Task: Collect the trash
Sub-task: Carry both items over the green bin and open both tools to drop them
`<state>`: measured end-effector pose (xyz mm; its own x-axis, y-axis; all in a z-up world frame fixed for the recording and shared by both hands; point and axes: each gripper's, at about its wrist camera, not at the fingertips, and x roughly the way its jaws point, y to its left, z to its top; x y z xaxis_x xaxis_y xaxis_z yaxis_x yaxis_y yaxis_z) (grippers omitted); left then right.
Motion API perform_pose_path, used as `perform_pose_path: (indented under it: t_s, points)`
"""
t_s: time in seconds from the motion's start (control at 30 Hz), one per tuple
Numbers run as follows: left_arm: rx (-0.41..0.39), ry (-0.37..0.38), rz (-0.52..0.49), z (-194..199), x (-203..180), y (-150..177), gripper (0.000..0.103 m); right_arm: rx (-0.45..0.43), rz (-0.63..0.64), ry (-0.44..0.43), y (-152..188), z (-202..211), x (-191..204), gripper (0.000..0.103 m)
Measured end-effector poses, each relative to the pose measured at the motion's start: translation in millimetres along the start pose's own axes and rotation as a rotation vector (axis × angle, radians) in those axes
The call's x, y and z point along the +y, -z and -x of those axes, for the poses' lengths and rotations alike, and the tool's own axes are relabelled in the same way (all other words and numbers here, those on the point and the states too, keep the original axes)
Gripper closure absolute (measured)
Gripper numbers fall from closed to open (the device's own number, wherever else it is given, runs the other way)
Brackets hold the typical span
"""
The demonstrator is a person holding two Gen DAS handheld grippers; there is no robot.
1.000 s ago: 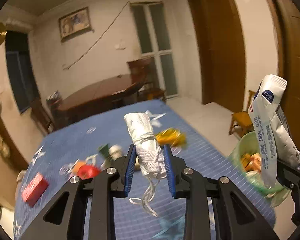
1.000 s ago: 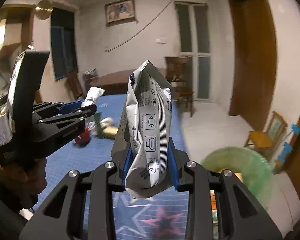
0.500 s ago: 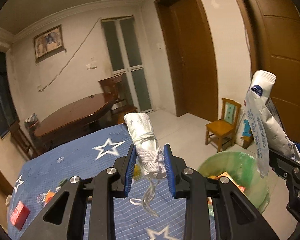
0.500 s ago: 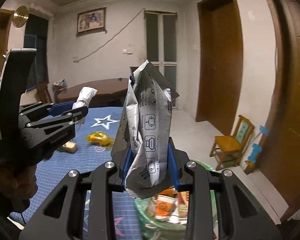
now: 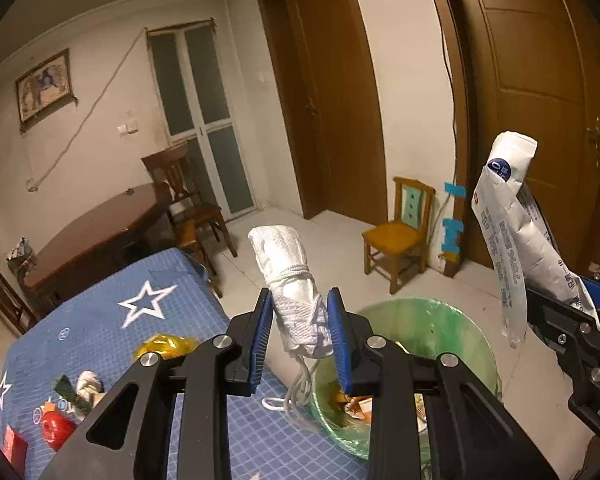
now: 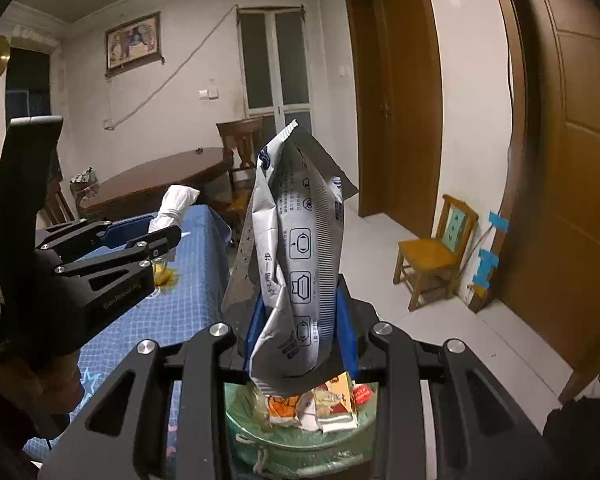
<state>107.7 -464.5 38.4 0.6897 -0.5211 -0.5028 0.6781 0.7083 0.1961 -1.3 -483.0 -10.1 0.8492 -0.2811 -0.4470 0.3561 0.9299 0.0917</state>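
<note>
Beside the blue-clothed table (image 5: 100,320), left fingers (image 5: 262,330) clamp a white roll (image 5: 296,304); right fingers (image 6: 346,320) clamp a wrapper (image 6: 300,272) above the bin (image 6: 300,440).

- Dim, warm indoor light from overhead; yellowish cast on walls.
- Strong fisheye bending of door frames (image 5: 452,120) at the edges.
- Black vignette in corners.
- Mostly sharp; slight softness and grain in shadows.

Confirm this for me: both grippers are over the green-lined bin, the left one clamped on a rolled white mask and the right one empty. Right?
Not quite. The right gripper is not empty: the right wrist view shows it clamped on a crumpled silver-white wrapper above the green-lined bin. The left gripper does hold the rolled white mask.
</note>
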Motion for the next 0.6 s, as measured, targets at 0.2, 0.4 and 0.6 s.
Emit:
perform_pose_path:
  t_s: [0.2, 0.4, 0.6]
  points:
    - [0.054, 0.039, -0.004, -22, -3, 18, 0.073, 0.035, -0.025, 0.006, 8, -8, -10, 0.073]
    - [0.073, 0.051, -0.015, -29, 2, 32, 0.073, 0.069, -0.034, 0.015, 12, -16, -17, 0.073]
    - [0.091, 0.063, -0.023, -38, 4, 39, 0.073, 0.098, -0.039, 0.015, 14, -22, -17, 0.073]
